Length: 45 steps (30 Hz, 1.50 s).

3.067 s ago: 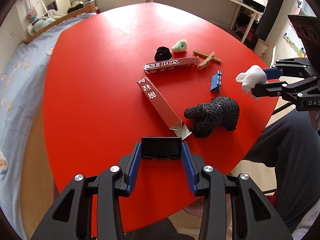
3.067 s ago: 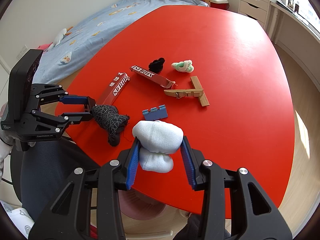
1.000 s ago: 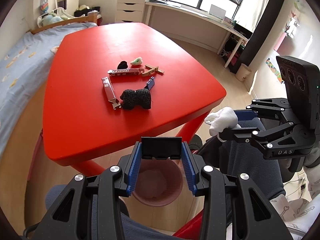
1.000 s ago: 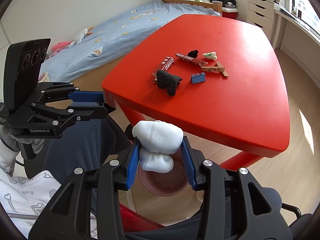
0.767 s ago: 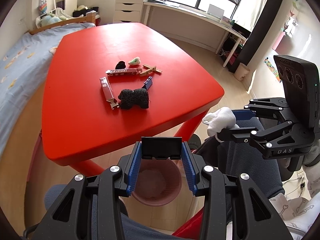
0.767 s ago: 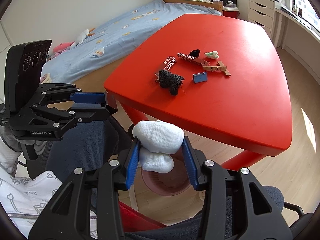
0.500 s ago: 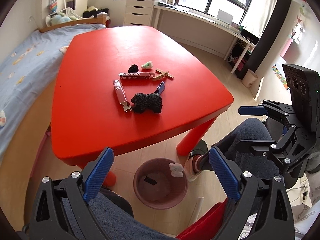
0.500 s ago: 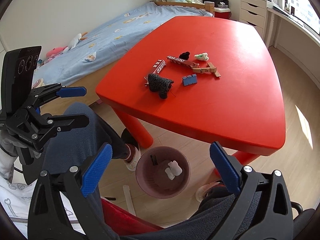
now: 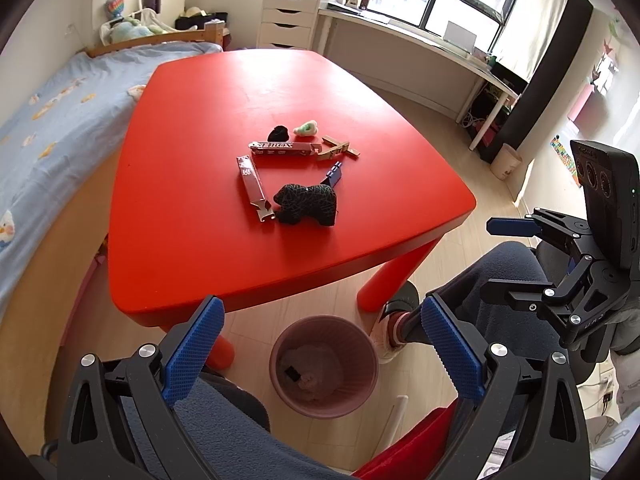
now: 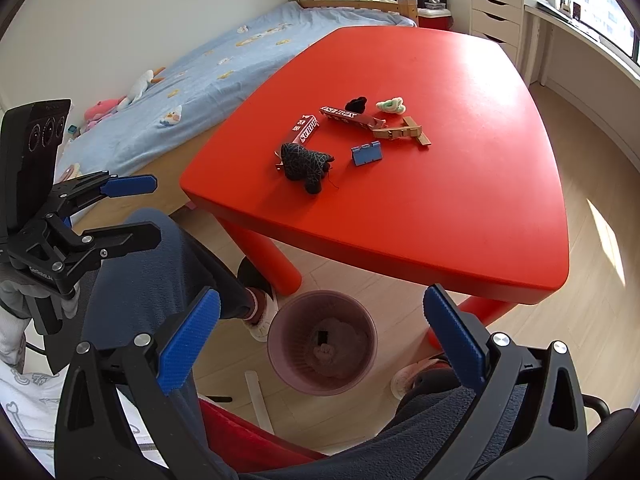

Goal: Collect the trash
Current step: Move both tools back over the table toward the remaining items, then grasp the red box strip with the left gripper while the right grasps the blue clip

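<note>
Both grippers hang over a pink bin (image 9: pixel 276 360) on the floor by the red table (image 9: pixel 192 248). My left gripper (image 9: pixel 322 308) is open with nothing between its blue pads. The jaws of my right gripper (image 10: pixel 322 296) are opening, also with nothing between them. In the bin (image 10: pixel 274 344) lie a small black piece (image 10: pixel 322 336) and a pale crumpled wad (image 10: pixel 326 354). On the table lie a black patterned pouch (image 9: pixel 308 204), two red boxes (image 9: pixel 252 184), a blue clip (image 9: pixel 332 174), a wooden peg (image 9: pixel 338 150), a black scrunchie (image 9: pixel 278 133) and a green-white wad (image 9: pixel 306 128).
A person's legs in dark trousers (image 10: pixel 160 264) and a shoe (image 10: pixel 260 312) are beside the bin. A red table leg (image 10: pixel 276 264) stands just behind it. A bed (image 9: pixel 40 120) runs along the table's left, and a desk (image 9: pixel 420 48) with drawers stands under the window.
Both grippers opened wide. The small black piece left the left gripper and the white wad left the right one; both now lie in the bin.
</note>
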Available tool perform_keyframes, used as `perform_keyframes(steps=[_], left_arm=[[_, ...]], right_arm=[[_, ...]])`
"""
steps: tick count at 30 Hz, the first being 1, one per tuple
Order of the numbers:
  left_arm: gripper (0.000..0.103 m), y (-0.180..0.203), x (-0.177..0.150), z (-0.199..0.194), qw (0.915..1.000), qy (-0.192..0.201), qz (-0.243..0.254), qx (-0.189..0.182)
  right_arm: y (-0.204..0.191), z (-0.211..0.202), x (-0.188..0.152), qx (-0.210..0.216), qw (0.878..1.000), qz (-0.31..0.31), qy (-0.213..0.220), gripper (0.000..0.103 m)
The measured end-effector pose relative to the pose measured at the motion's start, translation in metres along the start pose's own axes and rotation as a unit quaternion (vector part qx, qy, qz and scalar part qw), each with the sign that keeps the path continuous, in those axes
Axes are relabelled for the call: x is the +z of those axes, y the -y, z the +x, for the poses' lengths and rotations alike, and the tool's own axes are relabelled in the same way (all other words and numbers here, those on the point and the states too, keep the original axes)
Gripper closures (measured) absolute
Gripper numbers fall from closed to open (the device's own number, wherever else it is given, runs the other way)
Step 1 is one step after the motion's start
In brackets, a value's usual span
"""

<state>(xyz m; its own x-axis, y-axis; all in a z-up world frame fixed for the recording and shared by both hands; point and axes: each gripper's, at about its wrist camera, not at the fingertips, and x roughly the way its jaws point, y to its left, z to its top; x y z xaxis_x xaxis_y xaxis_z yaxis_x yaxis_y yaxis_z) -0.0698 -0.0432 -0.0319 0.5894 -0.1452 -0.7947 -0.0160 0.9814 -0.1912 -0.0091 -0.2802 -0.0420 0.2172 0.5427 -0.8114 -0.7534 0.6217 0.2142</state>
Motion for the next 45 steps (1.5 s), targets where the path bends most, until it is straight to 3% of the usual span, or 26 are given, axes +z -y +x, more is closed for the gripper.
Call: perform_keyframes(steps=[13, 27, 36, 45], left_arm=[[0.008, -0.01, 0.013, 0.002, 0.9999, 0.007, -0.011, 0.01], [0.008, -0.041, 0.075, 0.019, 0.9989, 0.018, -0.035, 0.024], [0.008, -0.068, 0.107, 0.063, 0.9958, -0.028, -0.071, 0.05], [0.008, -0.083, 0.119, 0.114, 0.9888, -0.084, -0.099, 0.074]], right_arm=[[0.006, 0.002, 0.013, -0.01, 1.0, -0.003, 0.011, 0.003], [0.027, 0.022, 0.083, -0.022, 0.999, -0.033, 0.037, 0.003], [0.041, 0.06, 0.114, -0.034, 0.998, -0.056, 0.016, 0.003], [0.051, 0.102, 0.123, -0.036, 0.997, -0.071, -0.018, 0.003]])
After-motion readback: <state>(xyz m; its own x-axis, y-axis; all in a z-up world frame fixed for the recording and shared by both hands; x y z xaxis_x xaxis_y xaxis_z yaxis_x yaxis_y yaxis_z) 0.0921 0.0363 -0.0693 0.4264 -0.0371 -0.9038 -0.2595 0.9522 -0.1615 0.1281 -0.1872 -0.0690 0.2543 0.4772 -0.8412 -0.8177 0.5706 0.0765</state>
